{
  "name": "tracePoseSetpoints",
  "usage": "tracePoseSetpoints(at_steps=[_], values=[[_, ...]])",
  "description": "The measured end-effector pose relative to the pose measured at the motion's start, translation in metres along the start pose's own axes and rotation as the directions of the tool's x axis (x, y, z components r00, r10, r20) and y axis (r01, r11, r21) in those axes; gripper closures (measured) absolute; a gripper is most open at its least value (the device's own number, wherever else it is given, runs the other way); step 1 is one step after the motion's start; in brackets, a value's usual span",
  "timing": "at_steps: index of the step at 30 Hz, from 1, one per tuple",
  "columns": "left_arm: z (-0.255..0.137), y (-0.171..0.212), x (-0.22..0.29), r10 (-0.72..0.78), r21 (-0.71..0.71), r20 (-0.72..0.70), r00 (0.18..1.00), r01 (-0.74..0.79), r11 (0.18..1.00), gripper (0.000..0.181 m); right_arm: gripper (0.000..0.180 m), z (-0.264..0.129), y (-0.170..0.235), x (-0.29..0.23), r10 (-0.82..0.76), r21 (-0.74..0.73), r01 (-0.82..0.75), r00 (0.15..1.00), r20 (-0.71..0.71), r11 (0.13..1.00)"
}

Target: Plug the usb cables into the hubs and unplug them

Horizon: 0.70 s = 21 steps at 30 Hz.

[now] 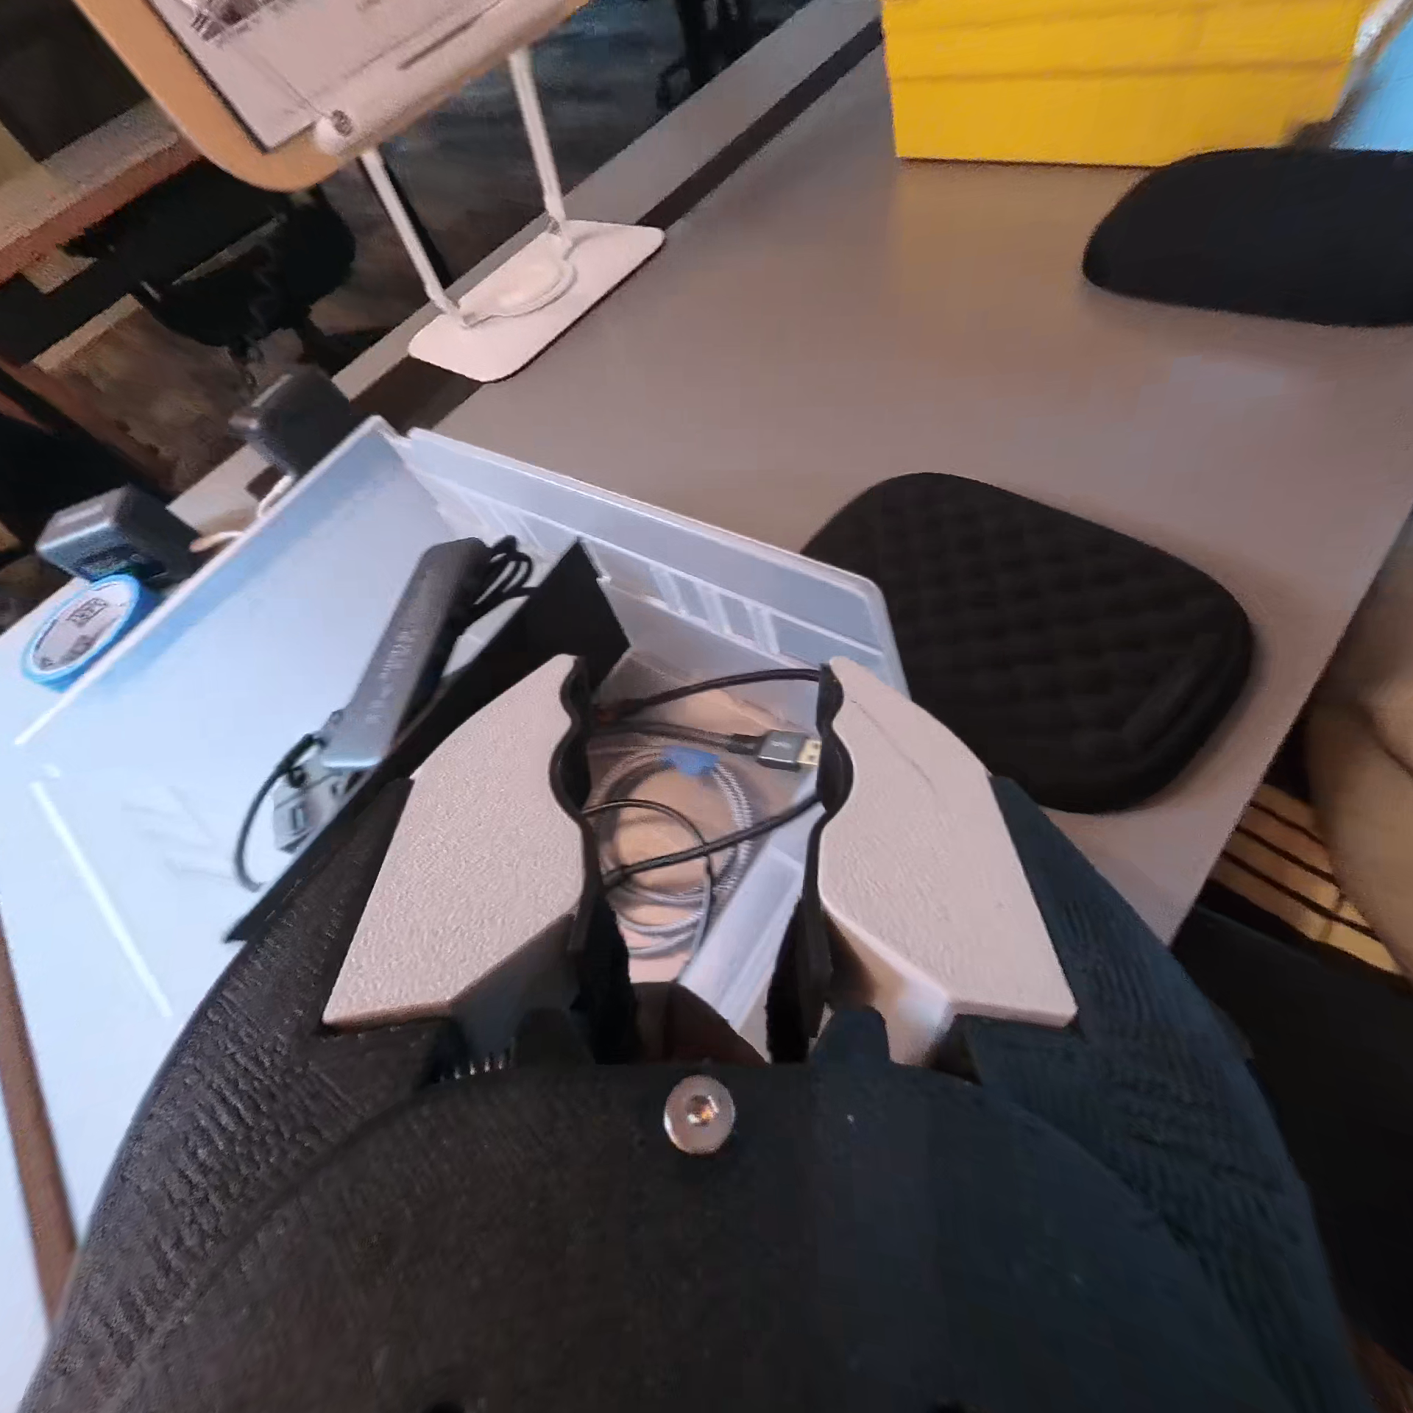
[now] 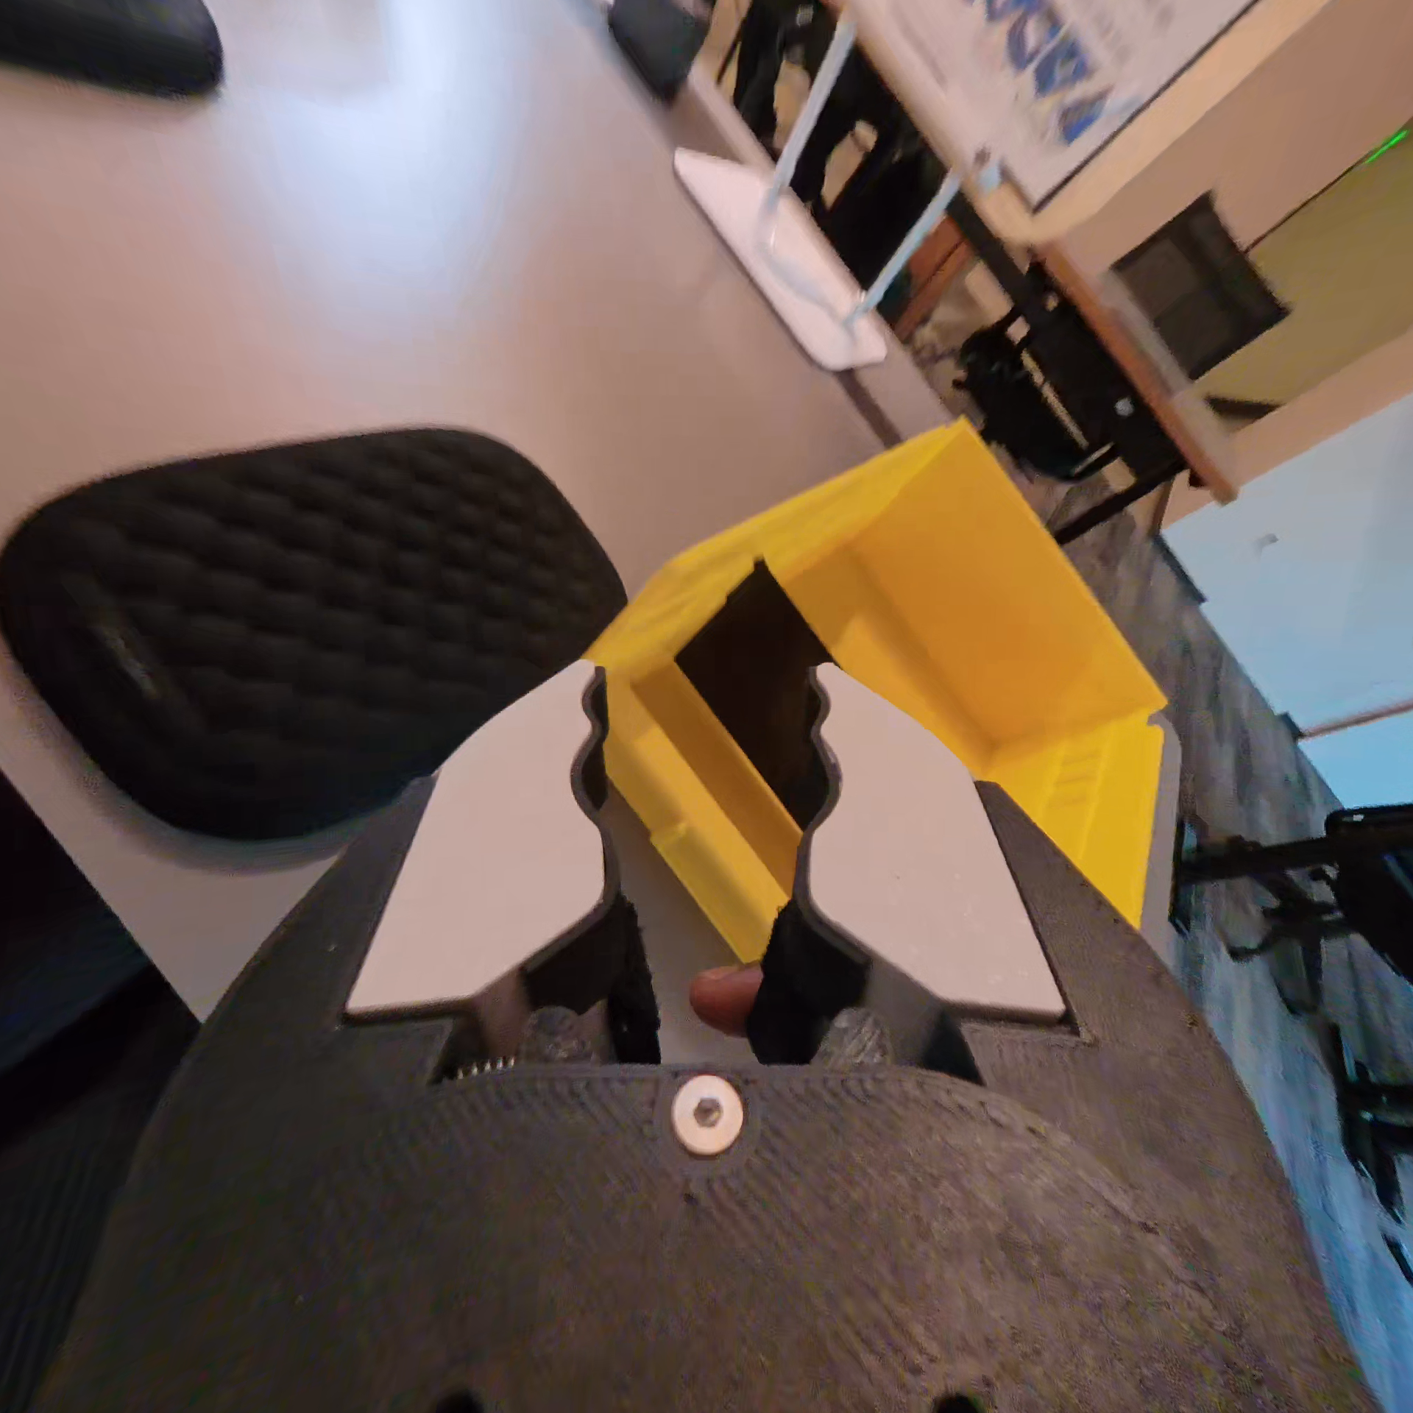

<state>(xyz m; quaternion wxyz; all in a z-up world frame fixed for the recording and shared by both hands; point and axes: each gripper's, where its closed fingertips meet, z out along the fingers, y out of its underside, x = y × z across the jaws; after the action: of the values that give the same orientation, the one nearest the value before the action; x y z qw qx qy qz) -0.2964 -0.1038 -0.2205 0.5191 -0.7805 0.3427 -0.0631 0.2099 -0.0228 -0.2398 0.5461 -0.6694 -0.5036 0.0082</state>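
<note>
Jaws of both grippers gape empty: left gripper (image 1: 700, 753) over one USB plug (image 1: 791, 748), right gripper (image 2: 700, 753) before one yellow bin (image 2: 956, 635).

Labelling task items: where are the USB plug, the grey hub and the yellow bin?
USB plug (image 1: 791, 748): left wrist view, on its grey connector shell.
Grey hub (image 1: 394, 680): left wrist view, mid-body.
Yellow bin (image 2: 994, 635): right wrist view, inner floor.

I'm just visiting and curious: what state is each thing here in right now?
Left gripper: open, above the clear bin.
Right gripper: open, holding nothing.
USB cable: unplugged, coiled in the clear bin.
Hub: leaning on the bin's edge, nothing visibly plugged in.
Yellow bin: apparently empty.
Black case: closed.
</note>
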Motion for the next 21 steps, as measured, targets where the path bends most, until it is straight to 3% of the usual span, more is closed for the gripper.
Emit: tracePoseSetpoints(at_steps=[1, 8, 13, 17, 21], values=[[0.001, -0.003, -0.01, -0.008, -0.025, 0.004, 1.0, 0.008, 1.0, 0.122, 0.129, -0.002, -0.008, -0.002, 0.003, 0.036, -0.003, 1.0, -0.006, 0.999], [0.042, -0.004, -0.081, -0.038, -0.29, -0.046, 0.998, 0.024, 0.957, 0.11, 0.131, -0.007, -0.048, -0.02, 0.029, 0.22, -0.03, 1.0, 0.01, 0.975], [0.075, 0.017, -0.126, -0.175, -0.471, -0.059, 0.983, 0.127, 0.873, 0.11, 0.136, -0.009, -0.054, -0.015, 0.037, 0.249, -0.027, 0.999, -0.036, 0.968], [0.093, 0.03, -0.131, -0.313, -0.556, -0.121, 0.942, 0.197, 0.808, 0.11, 0.138, -0.014, -0.049, -0.01, 0.032, 0.23, -0.014, 0.997, -0.073, 0.973], [0.105, 0.047, -0.126, -0.337, -0.639, -0.149, 0.93, 0.17, 0.75, 0.11, 0.14, -0.013, -0.046, -0.007, 0.047, 0.242, -0.025, 0.995, -0.084, 0.97]])
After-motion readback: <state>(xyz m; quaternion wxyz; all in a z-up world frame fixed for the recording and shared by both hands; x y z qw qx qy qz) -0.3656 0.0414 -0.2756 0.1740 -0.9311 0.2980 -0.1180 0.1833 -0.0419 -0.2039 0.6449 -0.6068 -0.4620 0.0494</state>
